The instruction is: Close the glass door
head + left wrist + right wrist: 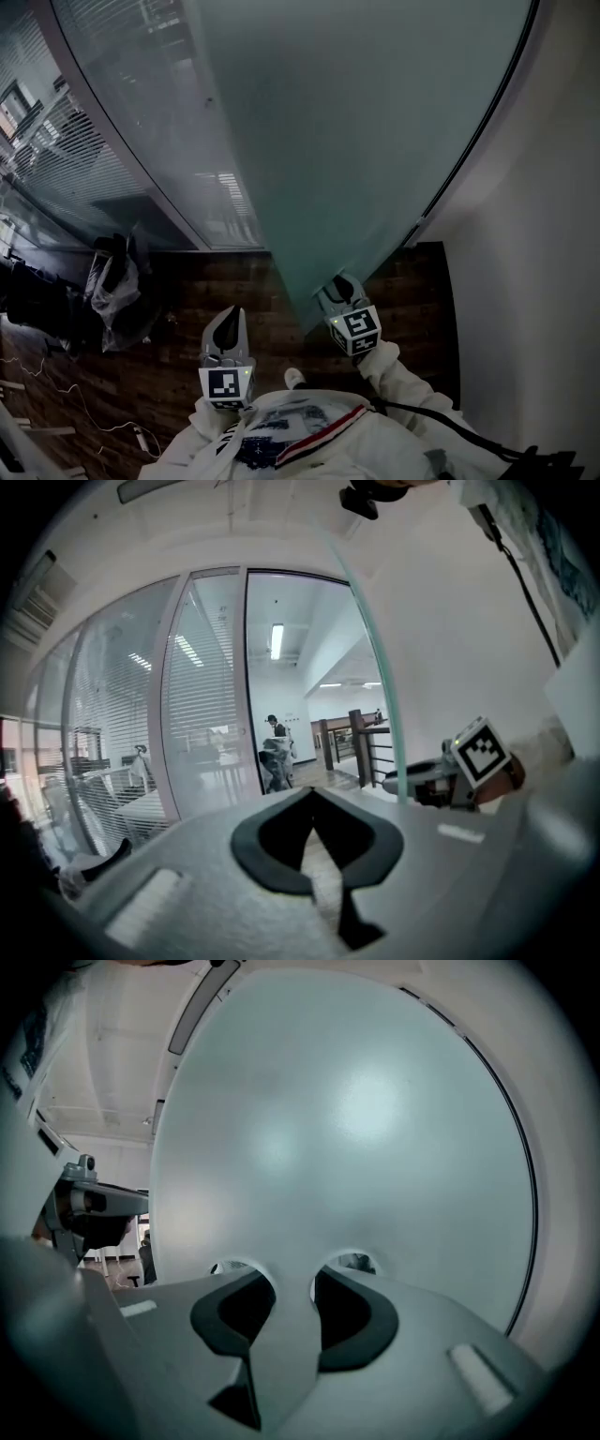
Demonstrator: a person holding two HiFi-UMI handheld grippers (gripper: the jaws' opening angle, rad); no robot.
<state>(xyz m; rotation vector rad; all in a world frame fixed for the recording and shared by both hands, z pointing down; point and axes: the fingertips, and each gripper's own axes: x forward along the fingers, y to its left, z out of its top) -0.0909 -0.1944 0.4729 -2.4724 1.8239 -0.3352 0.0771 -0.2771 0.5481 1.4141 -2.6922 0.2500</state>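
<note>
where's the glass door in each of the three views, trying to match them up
Head view: the glass door fills the upper middle, tapering down to the right tool.
Left gripper view: edge-on, a thin greenish line right of centre.
Right gripper view: its frosted face fills most of the picture.
Shared landmark: the right tool at the door, right of centre in the left gripper view, bottom centre in its own.

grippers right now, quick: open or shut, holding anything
left gripper: shut, empty
right gripper: open, tips at the glass door, gripping nothing
</note>
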